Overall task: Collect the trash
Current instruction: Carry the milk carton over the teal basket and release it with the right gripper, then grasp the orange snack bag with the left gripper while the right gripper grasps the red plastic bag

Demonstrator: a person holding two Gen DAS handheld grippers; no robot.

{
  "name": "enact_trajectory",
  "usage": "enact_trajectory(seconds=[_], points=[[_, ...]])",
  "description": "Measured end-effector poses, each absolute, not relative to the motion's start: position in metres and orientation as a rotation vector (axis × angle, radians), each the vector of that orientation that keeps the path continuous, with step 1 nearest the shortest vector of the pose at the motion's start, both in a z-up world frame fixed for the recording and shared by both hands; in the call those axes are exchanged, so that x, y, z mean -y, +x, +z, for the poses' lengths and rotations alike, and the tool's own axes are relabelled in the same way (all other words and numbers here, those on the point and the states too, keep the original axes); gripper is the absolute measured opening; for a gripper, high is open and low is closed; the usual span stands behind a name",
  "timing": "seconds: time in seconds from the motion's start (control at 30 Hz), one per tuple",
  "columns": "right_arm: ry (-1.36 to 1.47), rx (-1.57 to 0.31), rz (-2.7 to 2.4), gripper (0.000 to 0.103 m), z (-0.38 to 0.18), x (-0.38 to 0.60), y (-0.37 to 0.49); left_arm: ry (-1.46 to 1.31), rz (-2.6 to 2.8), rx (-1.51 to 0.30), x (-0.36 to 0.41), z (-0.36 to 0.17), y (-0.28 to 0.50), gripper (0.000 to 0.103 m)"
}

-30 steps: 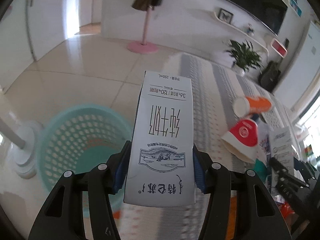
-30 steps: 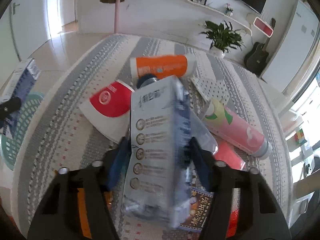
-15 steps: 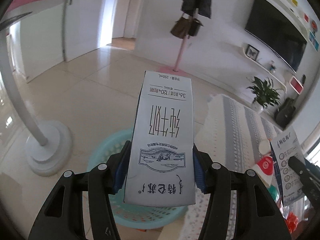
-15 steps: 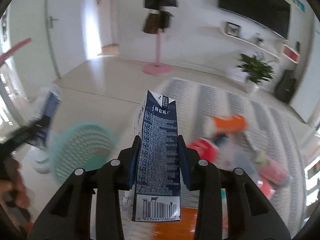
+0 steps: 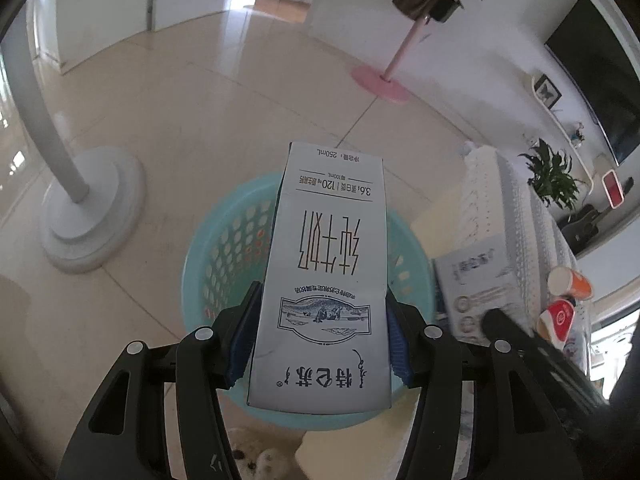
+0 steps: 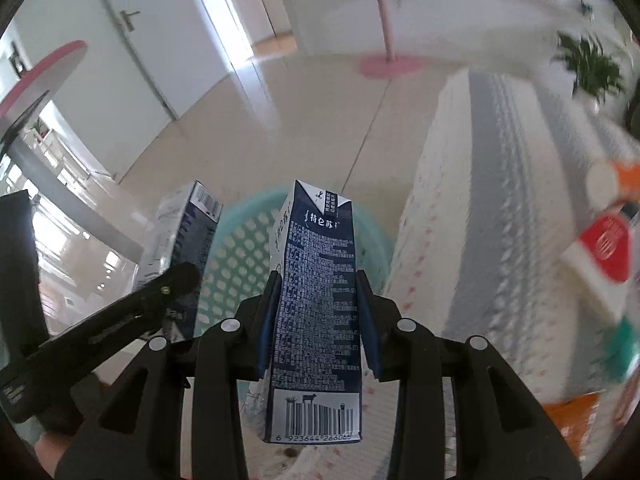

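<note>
My left gripper (image 5: 320,336) is shut on a white milk carton (image 5: 326,272), gripped across its broad face and held above a turquoise perforated basket (image 5: 216,248) on the tiled floor. My right gripper (image 6: 316,316) is shut on a second milk carton (image 6: 316,292), its dark blue printed side towards the camera, over the same basket (image 6: 236,256). In the right wrist view the left gripper (image 6: 160,296) and its carton (image 6: 180,232) show at left. In the left wrist view the right gripper's finger (image 5: 516,336) and carton (image 5: 476,280) show at right.
A white fan stand base (image 5: 88,208) sits left of the basket. The striped tablecloth (image 6: 500,200) lies to the right, holding a red-and-white paper cup (image 6: 600,256) and an orange cup (image 6: 616,184). A pink coat stand base (image 5: 380,84) is farther back on the floor.
Both grippers have swung left from over the table to above the basket, each keeping its carton. The right gripper's carton now appears beside the left one.
</note>
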State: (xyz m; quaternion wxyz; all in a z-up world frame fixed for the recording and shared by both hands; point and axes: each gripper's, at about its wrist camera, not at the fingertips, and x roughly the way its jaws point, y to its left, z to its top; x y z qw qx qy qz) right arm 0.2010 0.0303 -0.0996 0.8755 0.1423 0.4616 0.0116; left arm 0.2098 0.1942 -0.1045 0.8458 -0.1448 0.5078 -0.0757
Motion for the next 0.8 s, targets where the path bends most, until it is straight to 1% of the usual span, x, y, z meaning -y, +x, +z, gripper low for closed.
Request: enact_trajectory(seconds=[0.17,0.47,0.67,0.73,0.8], points=[[0.316,-0.977,0.023,0.035,-0.107,-0.030,0.202,-0.294,-0.157,-1.076,-0.197,-0.108,0.206,0.058],[0.352,-0.949,0.016,0.035,-0.099,-0.012,0.182,-0.267,-0.168,-0.993,-0.190,-0.082,0.196,0.059],[0.325,-0.873,-0.018,0.035,-0.068,0.008,0.144,-0.204,-0.252,-0.911,-0.160,-0.046,0.174,0.059],[0.302,-0.833,-0.041,0.035,-0.048,0.023,0.129,-0.165,-0.293,-0.885,-0.142,-0.031,0.163,0.061],[0.269,-0.789,-0.066,0.035,-0.030,0.037,0.110,-0.138,-0.338,-0.866,-0.124,-0.018,0.150,0.066]])
